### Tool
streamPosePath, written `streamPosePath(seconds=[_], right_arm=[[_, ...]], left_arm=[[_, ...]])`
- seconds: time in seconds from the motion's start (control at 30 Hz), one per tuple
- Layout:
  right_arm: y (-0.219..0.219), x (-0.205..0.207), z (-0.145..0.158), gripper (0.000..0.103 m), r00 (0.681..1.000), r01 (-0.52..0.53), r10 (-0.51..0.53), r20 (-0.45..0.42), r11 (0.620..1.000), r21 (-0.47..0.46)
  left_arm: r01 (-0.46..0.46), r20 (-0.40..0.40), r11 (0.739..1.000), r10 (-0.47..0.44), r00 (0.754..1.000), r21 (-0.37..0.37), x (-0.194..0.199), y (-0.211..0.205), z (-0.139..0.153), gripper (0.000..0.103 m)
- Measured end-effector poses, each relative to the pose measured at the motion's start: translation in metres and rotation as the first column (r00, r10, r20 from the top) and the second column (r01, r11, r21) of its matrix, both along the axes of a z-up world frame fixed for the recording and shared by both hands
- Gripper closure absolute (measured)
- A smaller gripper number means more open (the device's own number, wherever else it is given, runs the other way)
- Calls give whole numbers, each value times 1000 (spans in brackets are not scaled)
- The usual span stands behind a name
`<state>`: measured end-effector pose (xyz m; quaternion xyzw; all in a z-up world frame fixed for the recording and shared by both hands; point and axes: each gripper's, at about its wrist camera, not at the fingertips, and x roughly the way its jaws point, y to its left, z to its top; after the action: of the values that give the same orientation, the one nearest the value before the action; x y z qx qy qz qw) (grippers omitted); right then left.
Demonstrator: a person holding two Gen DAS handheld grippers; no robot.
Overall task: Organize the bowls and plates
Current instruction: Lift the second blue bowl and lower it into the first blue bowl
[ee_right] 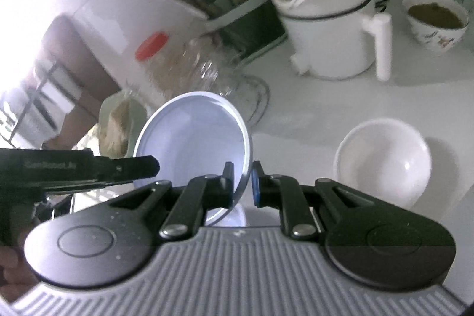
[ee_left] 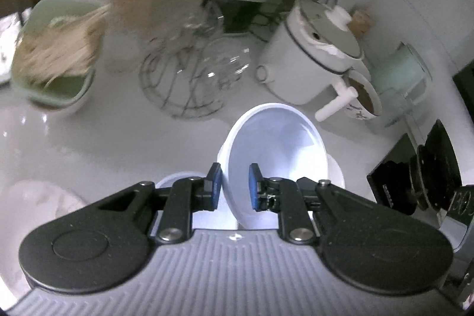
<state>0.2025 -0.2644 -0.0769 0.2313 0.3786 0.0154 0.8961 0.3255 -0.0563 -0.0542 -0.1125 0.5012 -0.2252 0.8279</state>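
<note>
L gripper (ee_left: 235, 185) pinches the rim of a smooth white bowl (ee_left: 275, 150), tilted above the glossy white counter (ee_left: 89, 138) – R gripper (ee_right: 243, 182) nearly shut on a thin round plate's (ee_right: 192, 135) edge, w/ another rounded white bowl (ee_right: 382, 162) resting on the counter nearby.

I see my left gripper (ee_left: 235, 185) clamped on the near rim of a white bowl (ee_left: 281, 144), one blue pad outside the wall, one inside. The bowl is tilted, its opening facing 1 o'clock, above the white counter (ee_left: 89, 138). At 12 o'clock stands a wire rack (ee_left: 183, 82) holding clear glassware. At 10 o'clock sits a green tub of wooden sticks (ee_left: 56, 55), with a red-capped jar (ee_left: 133, 5) beside it. At 1 o'clock stands a white lidded pot (ee_left: 311, 58). The frame is motion-blurred.
</note>
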Motion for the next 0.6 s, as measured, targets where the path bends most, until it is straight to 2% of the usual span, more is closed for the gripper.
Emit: streamPosePath(seconds=[0.2, 0.47, 0.6], right_arm=[[19, 1, -8, 88, 997, -52, 52, -51, 999, -3], [43, 3, -30, 88, 984, -117, 111, -136, 992, -39], [47, 8, -43, 88, 980, -122, 112, -165, 991, -50]], left_arm=[[-40, -35, 999, 40, 999, -11, -10, 29, -15, 82], [-89, -66, 994, 93, 993, 59, -18, 35, -41, 82], [-105, -109, 991, 114, 987, 81, -16, 36, -60, 82]])
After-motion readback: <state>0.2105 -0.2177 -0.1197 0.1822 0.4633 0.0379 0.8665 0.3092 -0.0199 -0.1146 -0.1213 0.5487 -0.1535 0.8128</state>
